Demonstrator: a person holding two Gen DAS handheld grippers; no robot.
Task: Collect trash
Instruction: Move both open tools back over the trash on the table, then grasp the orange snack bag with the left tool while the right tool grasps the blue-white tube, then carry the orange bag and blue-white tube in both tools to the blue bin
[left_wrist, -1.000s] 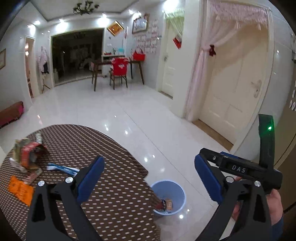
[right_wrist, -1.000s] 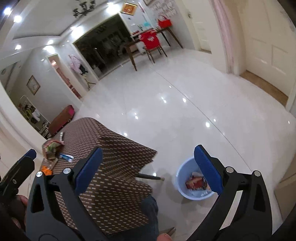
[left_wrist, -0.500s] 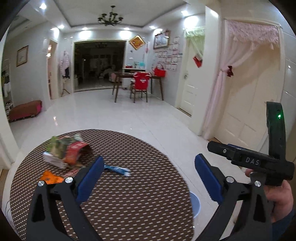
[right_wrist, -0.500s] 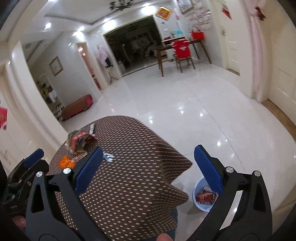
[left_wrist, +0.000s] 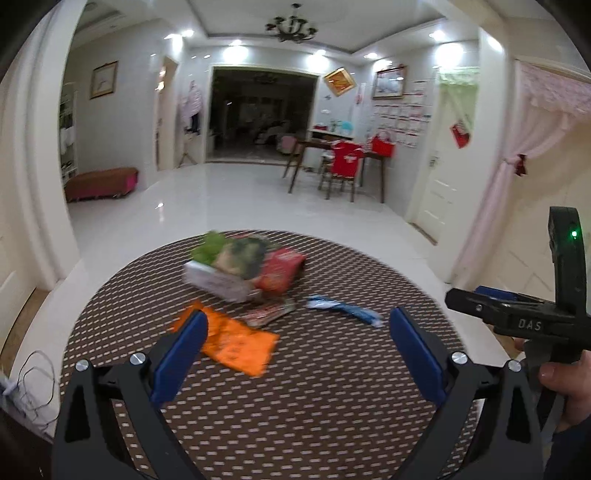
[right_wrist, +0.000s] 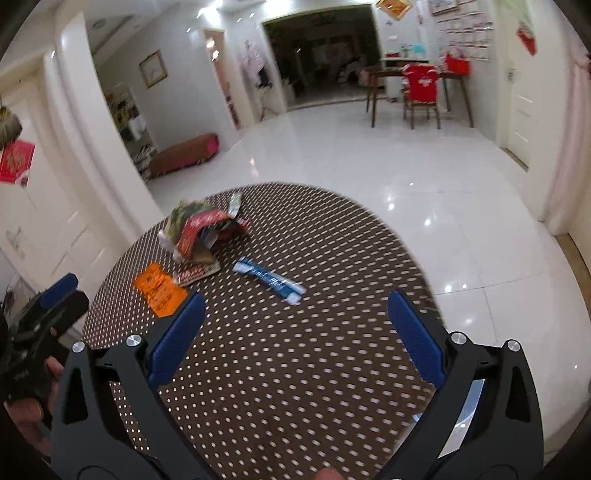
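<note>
Trash: a crumpled pile of wrappers (left_wrist: 245, 267) sits toward the far side of your round dotted surface (left_wrist: 295, 406).
Orange wrapper (left_wrist: 236, 341): flat, just in front of the pile.
Blue wrapper (right_wrist: 267, 278): lying apart, to the right.
Left gripper (left_wrist: 297, 343): you hold it wide apart, nothing between the fingers.
Right gripper (right_wrist: 295, 332): likewise wide, holding nothing.

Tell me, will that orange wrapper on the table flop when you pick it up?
Probably. The orange wrapper lies flat and thin on the table, so it likely droops and weighs little. It looks glossy, so it may slip between the fingers; a push would likely slide it, not roll it.
</note>
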